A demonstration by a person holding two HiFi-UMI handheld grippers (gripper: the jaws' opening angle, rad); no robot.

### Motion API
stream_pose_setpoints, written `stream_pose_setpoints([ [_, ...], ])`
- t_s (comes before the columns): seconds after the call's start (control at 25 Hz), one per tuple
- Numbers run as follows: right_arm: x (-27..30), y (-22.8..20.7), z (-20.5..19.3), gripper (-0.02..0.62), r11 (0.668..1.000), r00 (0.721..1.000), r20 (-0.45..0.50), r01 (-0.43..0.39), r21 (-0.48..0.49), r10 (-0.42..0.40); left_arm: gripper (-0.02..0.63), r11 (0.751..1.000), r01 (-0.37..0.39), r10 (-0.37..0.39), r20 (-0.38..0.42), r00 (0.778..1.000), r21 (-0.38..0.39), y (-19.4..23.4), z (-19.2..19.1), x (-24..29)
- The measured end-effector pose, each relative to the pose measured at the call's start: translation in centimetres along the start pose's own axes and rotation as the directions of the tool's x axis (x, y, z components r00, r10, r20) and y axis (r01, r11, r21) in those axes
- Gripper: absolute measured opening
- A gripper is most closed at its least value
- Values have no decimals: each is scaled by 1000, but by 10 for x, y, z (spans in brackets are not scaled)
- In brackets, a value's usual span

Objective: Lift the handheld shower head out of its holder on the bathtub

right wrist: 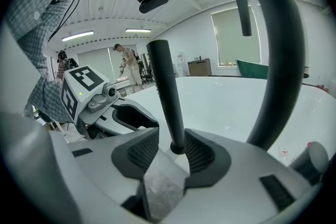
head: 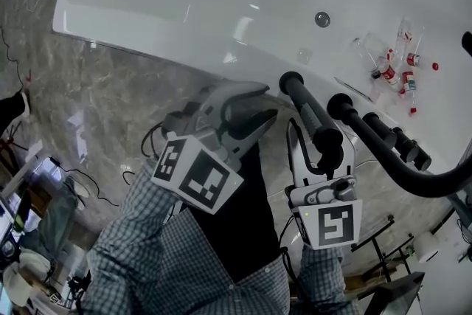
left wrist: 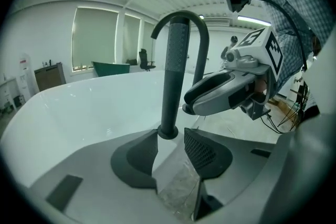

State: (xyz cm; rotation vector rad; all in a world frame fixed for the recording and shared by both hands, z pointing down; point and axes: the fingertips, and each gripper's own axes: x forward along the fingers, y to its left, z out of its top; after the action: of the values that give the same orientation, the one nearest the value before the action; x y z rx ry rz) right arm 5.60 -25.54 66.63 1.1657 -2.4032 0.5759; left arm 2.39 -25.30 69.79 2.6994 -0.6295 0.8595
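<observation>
The handheld shower head (head: 310, 108) is a black rod standing in its holder on the white bathtub's rim (head: 221, 70). My right gripper (head: 322, 150) is open, one jaw on each side of the rod near its base. In the right gripper view the rod (right wrist: 169, 97) rises from between the pads (right wrist: 202, 152) with a gap on both sides. My left gripper (head: 265, 105) is open just left of the rod. In the left gripper view the rod's foot (left wrist: 168, 131) sits just past the fingertips (left wrist: 197, 147). Nothing is gripped.
A black curved spout (head: 413, 173) arches to the right of the rod, with black knobs (head: 402, 144) beside it. Several small red-capped bottles (head: 398, 74) lie in the tub near the drain (head: 322, 19). Marble floor (head: 96, 99) and cables are at the left. A person (right wrist: 126, 63) stands far off.
</observation>
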Motion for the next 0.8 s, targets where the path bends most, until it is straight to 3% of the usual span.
stream_pose_setpoints([
  [0.16,7,-1,2,141,1000,1000,16,21,8,-22,147,1000,7,-7,19,1000,3,4,5,13],
  [0.4,18,-8,1,149,999,998,34,44,25,-45,149,997,10,-10,6,1000,73,5,6,32],
  [0.8,29,-12,9,149,1000,997,68,25,5,-25,149,991,0,-1,7,1000,134,3,12,51],
])
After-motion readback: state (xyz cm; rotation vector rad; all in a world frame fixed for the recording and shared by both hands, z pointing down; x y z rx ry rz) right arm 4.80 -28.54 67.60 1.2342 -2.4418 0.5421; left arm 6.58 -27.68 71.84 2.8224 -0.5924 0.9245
